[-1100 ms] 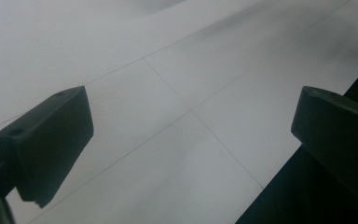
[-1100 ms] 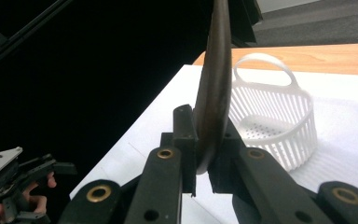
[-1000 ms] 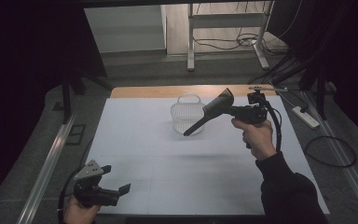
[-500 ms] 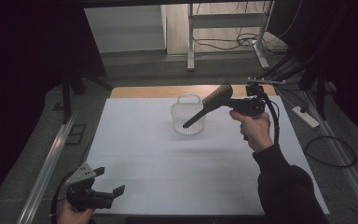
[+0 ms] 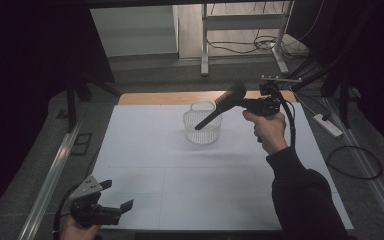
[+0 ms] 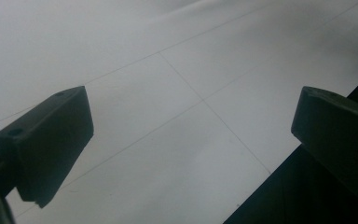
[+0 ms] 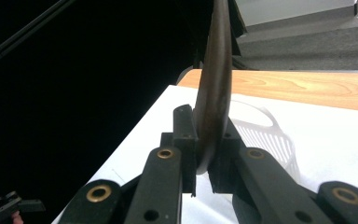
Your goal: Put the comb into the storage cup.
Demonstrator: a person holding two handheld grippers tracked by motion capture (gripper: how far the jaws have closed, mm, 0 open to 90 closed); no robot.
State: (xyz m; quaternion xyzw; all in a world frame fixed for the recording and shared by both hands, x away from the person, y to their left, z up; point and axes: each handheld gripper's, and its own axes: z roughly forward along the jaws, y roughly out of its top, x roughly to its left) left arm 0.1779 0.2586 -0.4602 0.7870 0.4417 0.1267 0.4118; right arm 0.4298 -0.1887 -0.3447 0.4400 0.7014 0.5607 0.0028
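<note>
My right gripper (image 5: 241, 103) is shut on the wide end of a dark brown long-handled utensil (image 5: 219, 109), held in the air above the far middle of the white table (image 5: 180, 175). The thin handle slants down to the left, and its tip hangs over a white ribbed basket (image 5: 192, 134). In the right gripper view the utensil (image 7: 214, 84) rises edge-on from between the pressed pads of the right gripper (image 7: 204, 156), with the basket (image 7: 270, 140) behind. My left gripper (image 5: 116, 195) hovers open at the table's near left corner. Nothing is between the fingers of the left gripper (image 6: 191, 126).
A bare wooden strip (image 5: 170, 98) runs along the table's far edge. Metal rails flank both sides. A power strip (image 5: 329, 125) and looped cables (image 5: 355, 165) lie on the floor at the right. A metal frame (image 5: 205, 45) stands behind.
My right hand has carried the utensil a little up and farther back, bringing its handle tip over the basket. The left gripper has barely shifted.
</note>
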